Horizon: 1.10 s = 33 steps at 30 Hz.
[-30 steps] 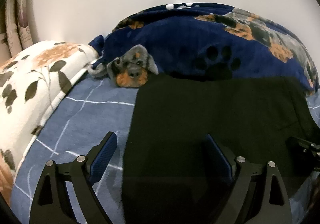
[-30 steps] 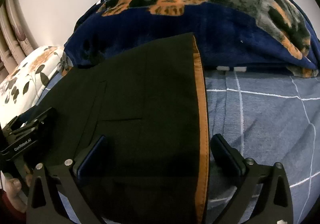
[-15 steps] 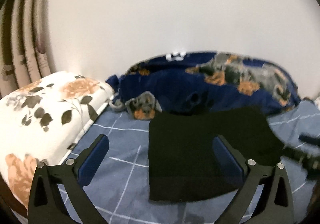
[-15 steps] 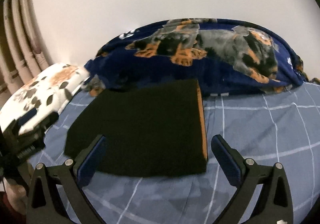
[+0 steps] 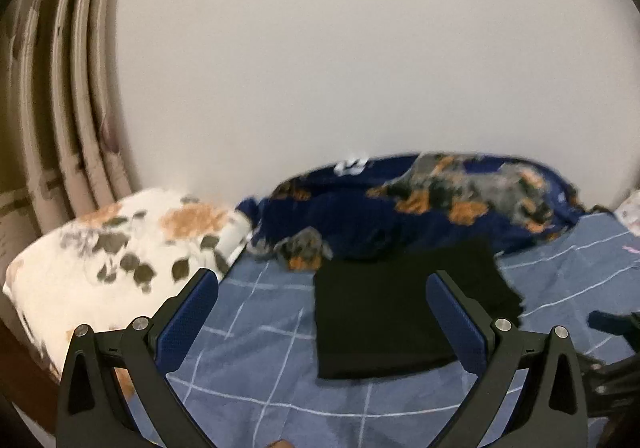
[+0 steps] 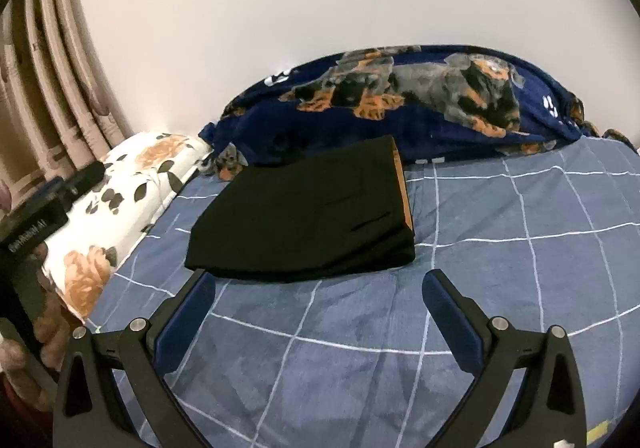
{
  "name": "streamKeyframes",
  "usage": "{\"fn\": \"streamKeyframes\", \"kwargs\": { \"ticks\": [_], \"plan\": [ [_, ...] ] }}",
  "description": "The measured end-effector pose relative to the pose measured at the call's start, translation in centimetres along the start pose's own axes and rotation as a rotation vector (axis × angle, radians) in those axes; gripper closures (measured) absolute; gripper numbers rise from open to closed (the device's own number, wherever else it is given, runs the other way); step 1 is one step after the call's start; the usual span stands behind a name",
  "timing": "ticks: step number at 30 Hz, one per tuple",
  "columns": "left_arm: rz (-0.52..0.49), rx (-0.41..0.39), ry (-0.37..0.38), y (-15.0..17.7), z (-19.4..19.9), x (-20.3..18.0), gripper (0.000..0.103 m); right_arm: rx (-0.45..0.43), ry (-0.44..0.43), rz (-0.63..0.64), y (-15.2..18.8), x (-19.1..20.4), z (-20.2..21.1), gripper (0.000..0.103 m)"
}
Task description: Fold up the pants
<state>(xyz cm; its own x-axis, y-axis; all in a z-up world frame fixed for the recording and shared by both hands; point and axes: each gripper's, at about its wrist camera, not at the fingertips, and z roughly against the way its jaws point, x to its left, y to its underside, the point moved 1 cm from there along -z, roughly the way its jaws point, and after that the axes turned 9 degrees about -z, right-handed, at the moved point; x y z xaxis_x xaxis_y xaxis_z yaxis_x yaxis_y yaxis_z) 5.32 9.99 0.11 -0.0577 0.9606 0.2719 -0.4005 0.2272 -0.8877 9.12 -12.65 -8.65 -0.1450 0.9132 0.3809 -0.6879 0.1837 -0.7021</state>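
Observation:
The black pants [image 6: 308, 215] lie folded into a flat rectangle on the blue checked bedsheet [image 6: 500, 248], with an orange-brown waistband lining showing along their right edge. They also show in the left wrist view [image 5: 384, 312]. My left gripper [image 5: 320, 312] is open and empty, held above and back from the pants. My right gripper [image 6: 318, 312] is open and empty, in front of the pants' near edge. The left gripper's body shows at the left of the right wrist view [image 6: 32, 228].
A navy dog-print blanket [image 6: 420, 107] is bunched behind the pants against the white wall. A white floral pillow [image 6: 132, 191] lies to the left, with curtains [image 6: 52, 67] behind it. The right gripper's body shows at the right edge [image 5: 616, 328].
Both grippers have pulled back and up from the pants, which now look smaller and farther away. The folded pants have stayed in place on the bed.

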Motion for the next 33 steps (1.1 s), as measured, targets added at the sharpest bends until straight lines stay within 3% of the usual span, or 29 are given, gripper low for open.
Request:
{"fn": "streamKeyframes", "kwargs": {
  "ticks": [4, 9, 17, 33],
  "plan": [
    [0.009, -0.056, 0.035, -1.4, 2.5, 0.2, 0.000, -0.023, -0.012, 0.005, -0.1, 0.3, 1.5, 0.000],
    [0.029, -0.124, 0.023, -2.5, 4.9, 0.6, 0.000, -0.062, -0.018, 0.015, -0.7, 1.0, 2.9, 0.000],
    [0.073, -0.098, 0.081, -2.6, 5.3, 1.1, 0.000, -0.084, -0.018, 0.037, -0.9, 2.0, 4.1, 0.000],
    [0.065, -0.021, 0.096, -1.0, 3.9, 0.6, 0.000, -0.050, -0.016, 0.032, -0.1, 1.4, 3.7, 0.000]
  ]
}}
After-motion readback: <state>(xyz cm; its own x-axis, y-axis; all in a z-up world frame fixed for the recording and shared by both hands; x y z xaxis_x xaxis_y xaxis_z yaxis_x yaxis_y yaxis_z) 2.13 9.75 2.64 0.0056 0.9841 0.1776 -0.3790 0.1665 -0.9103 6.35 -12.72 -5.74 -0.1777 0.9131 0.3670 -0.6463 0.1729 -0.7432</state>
